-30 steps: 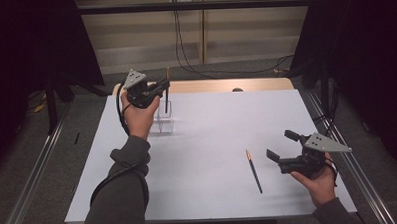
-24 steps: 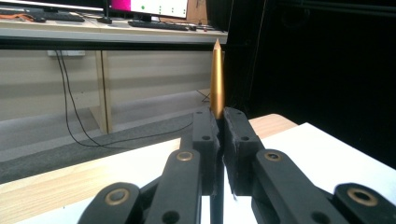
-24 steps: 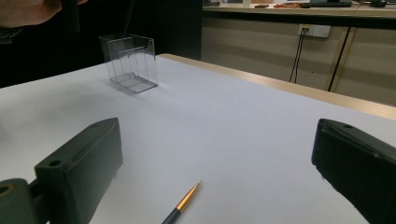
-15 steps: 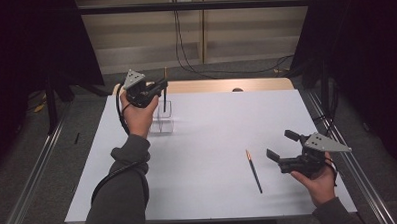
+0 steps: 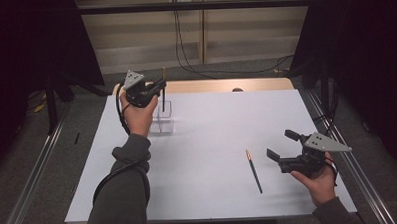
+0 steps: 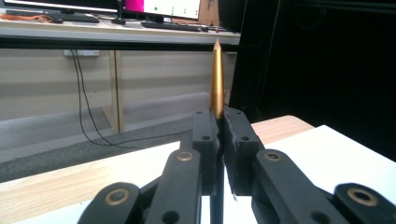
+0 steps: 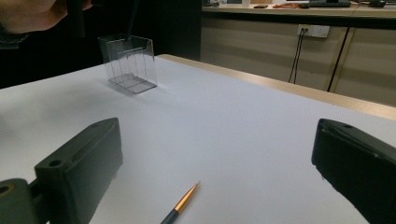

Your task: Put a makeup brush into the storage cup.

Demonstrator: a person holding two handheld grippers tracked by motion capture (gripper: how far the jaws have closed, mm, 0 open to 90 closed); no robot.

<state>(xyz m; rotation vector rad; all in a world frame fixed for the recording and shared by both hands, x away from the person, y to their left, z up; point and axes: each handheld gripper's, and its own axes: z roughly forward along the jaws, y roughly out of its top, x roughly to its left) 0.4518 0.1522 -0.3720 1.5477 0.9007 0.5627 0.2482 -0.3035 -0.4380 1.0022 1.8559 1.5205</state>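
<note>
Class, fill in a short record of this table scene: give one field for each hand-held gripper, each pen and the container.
left hand-held gripper: shut on an upright pen, above the clear box
held pen: gold tapered end pointing up
clear box: standing on the white table, far left part
right hand-held gripper: open, holding nothing, near the right edge
second pen: lying flat on the table, just left of the right hand-held gripper

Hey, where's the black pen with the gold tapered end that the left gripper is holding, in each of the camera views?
High view: the black pen with the gold tapered end stands upright at upper left, clamped by the left gripper over the clear plastic box.
Left gripper view: centre, gold end rising between the shut jaws.
Right gripper view: top left, a thin dark line above the box, likely the pen.
Shared landmark: the white table top.
</note>
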